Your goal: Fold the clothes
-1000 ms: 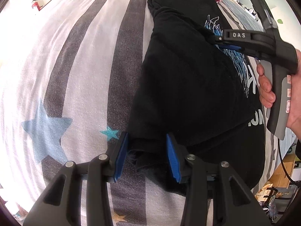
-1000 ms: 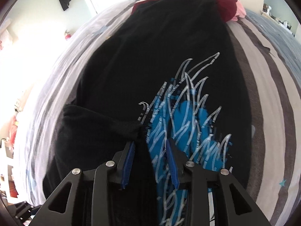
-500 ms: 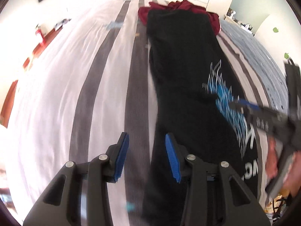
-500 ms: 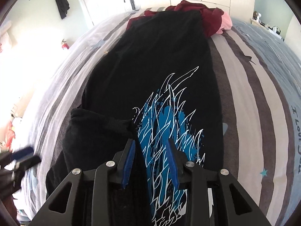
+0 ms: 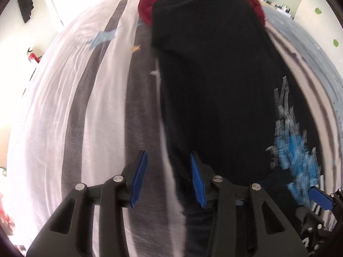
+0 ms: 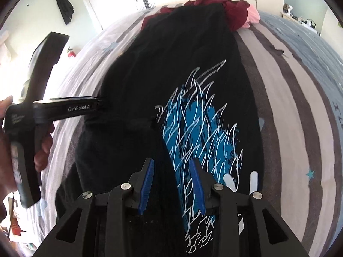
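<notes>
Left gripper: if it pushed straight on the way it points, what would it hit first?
Probably the striped bedsheet, right beside the black shirt's left edge; the left gripper is open and empty, though blur leaves depth unclear.

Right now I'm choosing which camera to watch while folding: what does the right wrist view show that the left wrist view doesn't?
Only the right wrist view: the whole blue print, the folded-in sleeve, a pink garment, and a hand holding the left tool.

Only the left wrist view: the bare striped bedspread left of the shirt; the print is blurred at the edge.

Both: the black T-shirt, the dark red clothes beyond it, and each tool's open blue pads.
</notes>
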`<state>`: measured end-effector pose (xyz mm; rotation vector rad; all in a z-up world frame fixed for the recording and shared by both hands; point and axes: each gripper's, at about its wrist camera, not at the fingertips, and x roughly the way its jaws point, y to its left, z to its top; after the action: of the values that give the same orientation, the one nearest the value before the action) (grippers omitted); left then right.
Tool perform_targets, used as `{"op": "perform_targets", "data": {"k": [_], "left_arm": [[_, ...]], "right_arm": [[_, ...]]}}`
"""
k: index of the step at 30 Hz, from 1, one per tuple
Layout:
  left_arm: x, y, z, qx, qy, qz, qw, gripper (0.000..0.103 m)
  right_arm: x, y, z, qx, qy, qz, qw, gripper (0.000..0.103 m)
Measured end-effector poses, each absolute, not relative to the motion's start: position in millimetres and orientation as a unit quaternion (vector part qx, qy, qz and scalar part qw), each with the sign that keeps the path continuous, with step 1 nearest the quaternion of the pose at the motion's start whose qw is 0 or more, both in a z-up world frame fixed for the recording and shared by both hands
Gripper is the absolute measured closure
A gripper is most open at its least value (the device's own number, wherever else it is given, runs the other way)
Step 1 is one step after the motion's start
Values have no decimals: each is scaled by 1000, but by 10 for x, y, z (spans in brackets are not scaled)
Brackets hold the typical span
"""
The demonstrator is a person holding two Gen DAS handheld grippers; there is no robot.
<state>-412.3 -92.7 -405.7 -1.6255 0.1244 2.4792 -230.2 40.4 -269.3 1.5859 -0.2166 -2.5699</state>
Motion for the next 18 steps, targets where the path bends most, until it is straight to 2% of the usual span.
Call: {"op": "perform_targets", "data": {"k": [10,18], "left_arm": [[-4131,-1272,-3989,-547,20,832,94,64],[-3612,-1457,-3467,-505,-18,858,95,64]], "right_arm": [[-2250,573,-2863,526,-90,-843,60,73],[-2210,694,-2629,512,-113,-849,60,73]]}}
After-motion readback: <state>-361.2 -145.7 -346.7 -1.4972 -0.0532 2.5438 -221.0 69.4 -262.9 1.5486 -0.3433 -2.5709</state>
